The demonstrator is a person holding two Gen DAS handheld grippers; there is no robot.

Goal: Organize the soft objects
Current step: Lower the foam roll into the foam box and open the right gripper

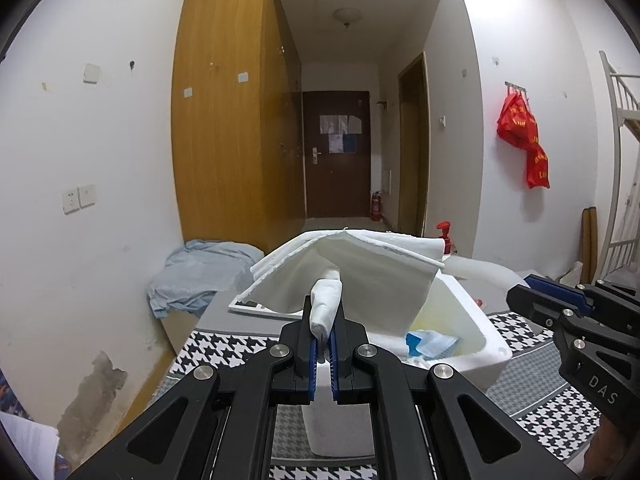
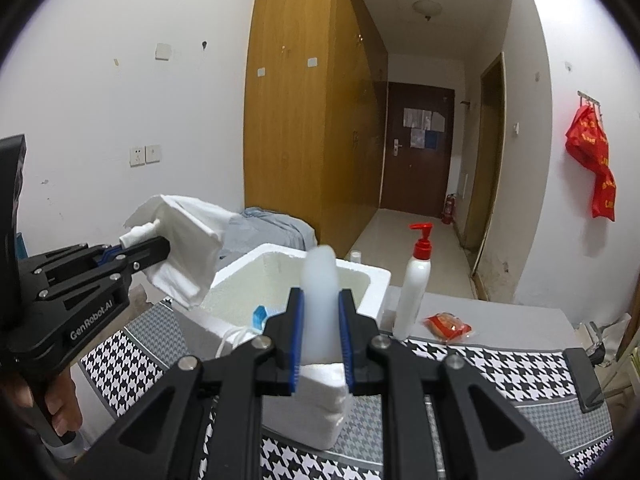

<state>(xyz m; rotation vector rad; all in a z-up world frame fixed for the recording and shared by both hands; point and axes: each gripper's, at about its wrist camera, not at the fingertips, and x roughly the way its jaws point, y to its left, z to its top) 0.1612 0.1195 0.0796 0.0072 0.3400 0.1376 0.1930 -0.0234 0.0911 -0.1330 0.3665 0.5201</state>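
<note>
White cloth (image 1: 352, 280) pinched in left jaws, above foam box (image 1: 460, 320).

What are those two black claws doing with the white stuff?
A person holds one gripper in each hand. The left gripper is shut on a white cloth, lifted over a foam box. The right gripper pinches a blurry white soft thing above the box's near edge. A blue item already lies inside. A pump bottle stands beside the box.
</note>
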